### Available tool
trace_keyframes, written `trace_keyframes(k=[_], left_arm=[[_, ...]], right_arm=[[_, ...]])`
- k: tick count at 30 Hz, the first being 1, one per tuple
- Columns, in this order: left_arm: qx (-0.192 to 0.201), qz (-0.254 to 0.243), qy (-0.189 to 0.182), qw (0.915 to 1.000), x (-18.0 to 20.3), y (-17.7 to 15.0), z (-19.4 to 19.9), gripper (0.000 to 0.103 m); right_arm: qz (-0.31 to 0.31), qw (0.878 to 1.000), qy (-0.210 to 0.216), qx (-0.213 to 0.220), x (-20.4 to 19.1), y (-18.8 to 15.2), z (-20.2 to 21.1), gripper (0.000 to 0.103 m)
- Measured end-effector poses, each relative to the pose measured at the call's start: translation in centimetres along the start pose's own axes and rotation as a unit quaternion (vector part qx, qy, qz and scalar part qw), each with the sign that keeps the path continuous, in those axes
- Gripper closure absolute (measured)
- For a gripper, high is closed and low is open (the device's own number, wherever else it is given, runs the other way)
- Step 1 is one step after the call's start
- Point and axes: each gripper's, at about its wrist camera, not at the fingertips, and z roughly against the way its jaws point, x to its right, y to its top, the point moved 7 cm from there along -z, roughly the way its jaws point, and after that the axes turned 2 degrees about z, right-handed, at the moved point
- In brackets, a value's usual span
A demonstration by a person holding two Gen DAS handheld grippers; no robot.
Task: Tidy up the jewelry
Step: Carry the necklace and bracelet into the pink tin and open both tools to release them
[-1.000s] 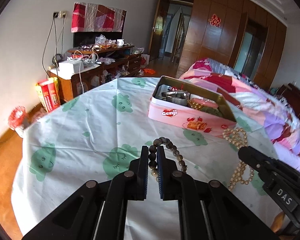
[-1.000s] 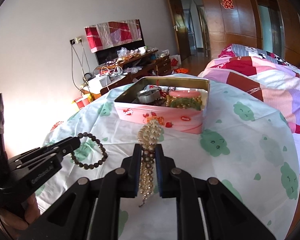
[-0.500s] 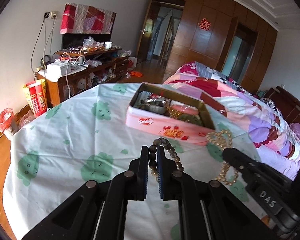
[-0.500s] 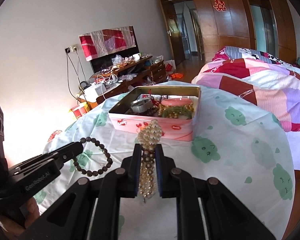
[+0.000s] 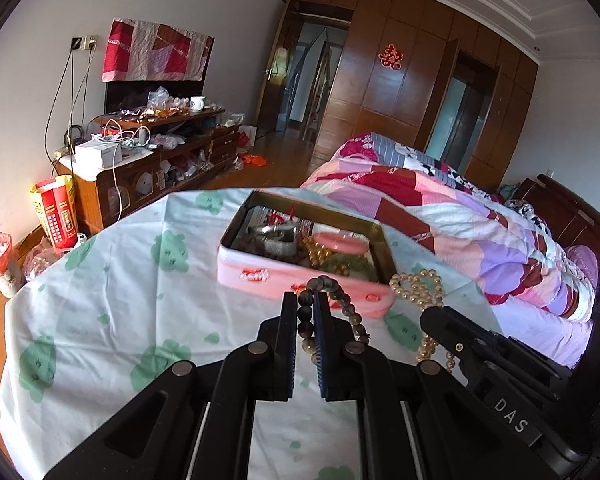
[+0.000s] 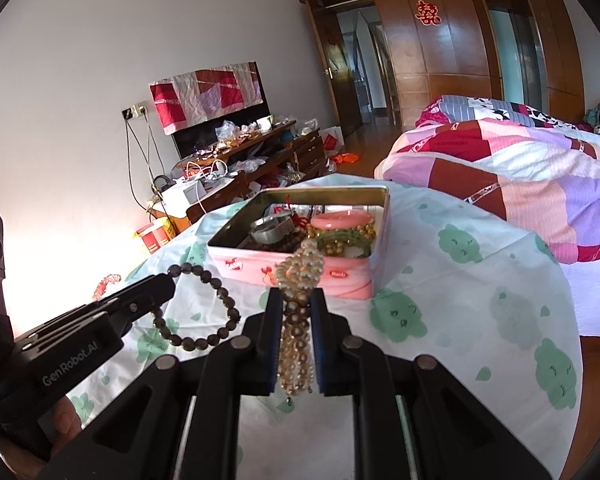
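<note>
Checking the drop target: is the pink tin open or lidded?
Open: the pink tin has no lid, and bangles and beads show inside its rim.

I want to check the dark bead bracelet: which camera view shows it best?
The right wrist view: the dark bead bracelet hangs there as a whole loop from the left tool. The left wrist view shows only part, mostly hidden between the tool's fingers.

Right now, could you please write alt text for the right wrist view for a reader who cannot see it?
The right gripper is shut on a pearl necklace before an open pink tin of jewelry on a green-patterned tablecloth. At left, the left gripper holds a dark bead bracelet.
</note>
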Motion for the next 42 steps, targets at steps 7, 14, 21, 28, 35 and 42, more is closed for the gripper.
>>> trace_keyframes(k=[7,14,21,28,35,42], left_arm=[[0.009,0.012,-0.006,0.9999,0.1,1.7,-1.5,0.096],[0.011,0.028,-0.017,0.9994,0.1,3.8,-4.1,0.096],[0.002,0.011,-0.014,0.9998,0.2,4.7,-7.4,0.096],[-0.005,0.008,-0.007,0.9999,0.1,5.6,-10.0,0.096],[0.0,0.001,0.007,1.0,0.1,6.3,-12.0,0.096],[-0.03,-0.015,0.033,0.9989,-0.5,4.8,-13.6,0.096]], right_arm=[[-0.007,1.0,-0.007,0.015,0.8,1.9,-0.7,0.087],[-0.02,0.999,-0.009,0.023,1.5,3.8,-2.6,0.087],[-0.036,0.999,-0.024,0.032,2.7,5.8,-4.4,0.087],[-0.05,0.997,-0.036,0.035,3.7,7.4,-6.8,0.087],[-0.052,0.996,-0.055,0.038,4.4,8.2,-9.1,0.087],[-0.045,0.997,-0.063,0.02,4.7,7.3,-10.8,0.087]])
